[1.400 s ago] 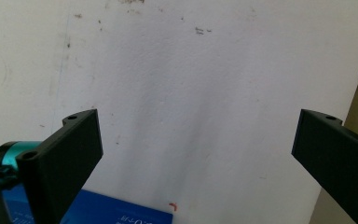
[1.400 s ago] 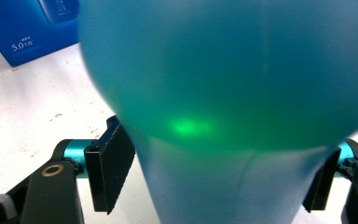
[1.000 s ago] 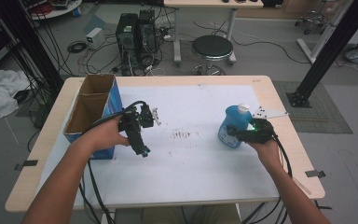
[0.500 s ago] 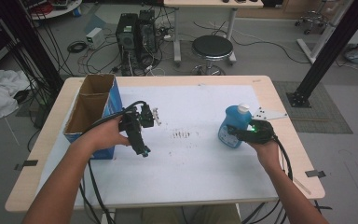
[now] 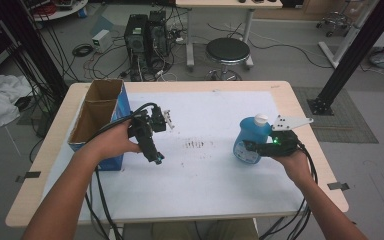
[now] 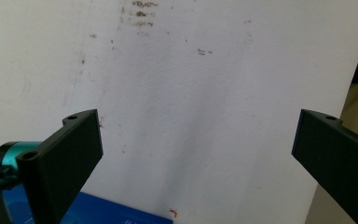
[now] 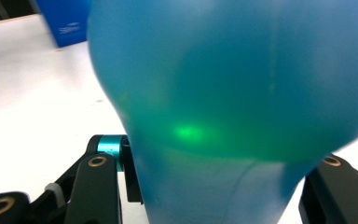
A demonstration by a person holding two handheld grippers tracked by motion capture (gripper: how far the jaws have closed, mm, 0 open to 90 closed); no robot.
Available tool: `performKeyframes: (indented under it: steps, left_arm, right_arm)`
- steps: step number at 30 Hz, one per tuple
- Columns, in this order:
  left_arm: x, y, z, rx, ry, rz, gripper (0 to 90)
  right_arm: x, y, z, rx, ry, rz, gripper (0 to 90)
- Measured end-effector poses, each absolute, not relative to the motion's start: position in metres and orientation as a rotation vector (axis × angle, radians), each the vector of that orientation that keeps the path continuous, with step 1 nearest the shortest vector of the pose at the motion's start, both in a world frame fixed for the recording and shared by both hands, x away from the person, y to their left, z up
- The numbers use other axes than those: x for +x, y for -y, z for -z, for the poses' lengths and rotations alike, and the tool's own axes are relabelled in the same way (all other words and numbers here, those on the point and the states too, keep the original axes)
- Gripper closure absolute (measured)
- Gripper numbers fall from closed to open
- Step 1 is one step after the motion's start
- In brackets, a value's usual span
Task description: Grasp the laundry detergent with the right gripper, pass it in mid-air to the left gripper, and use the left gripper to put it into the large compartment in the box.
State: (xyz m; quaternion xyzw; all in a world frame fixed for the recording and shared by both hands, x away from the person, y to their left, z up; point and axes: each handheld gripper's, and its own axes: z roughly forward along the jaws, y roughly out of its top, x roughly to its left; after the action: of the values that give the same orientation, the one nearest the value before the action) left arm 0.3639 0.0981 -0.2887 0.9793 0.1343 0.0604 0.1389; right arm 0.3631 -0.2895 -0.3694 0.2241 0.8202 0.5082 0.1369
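Grey floor beyond the table (image 5: 300, 107), with 1 black stool (image 5: 225, 51), 2 computer towers (image 5: 147, 31), loose cables (image 5: 82, 50).

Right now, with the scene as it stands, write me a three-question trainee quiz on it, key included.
1. True or false: the right claw is shut on the blue bottle.
2. Which colour is the bottle's cap? A) red B) white C) black
3. Fill in: the open cardboard box with blue sides stands at the table's ____ side in the high view.

Key
1. True: the black jaws press on the bottle's sides in the right gripper view.
2. B.
3. Left, beside the left claw, whose jaws stand wide apart over the white sheet.
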Motion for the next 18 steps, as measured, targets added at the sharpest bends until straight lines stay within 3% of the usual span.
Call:
performKeyframes:
  steps: [18]
  left_arm:
    - [0.349,-0.066,0.248,2.820,-0.265,-0.174,1.7]
  right_arm:
    - [0.347,0.248,0.323,0.240,-2.637,-1.570,44.6]
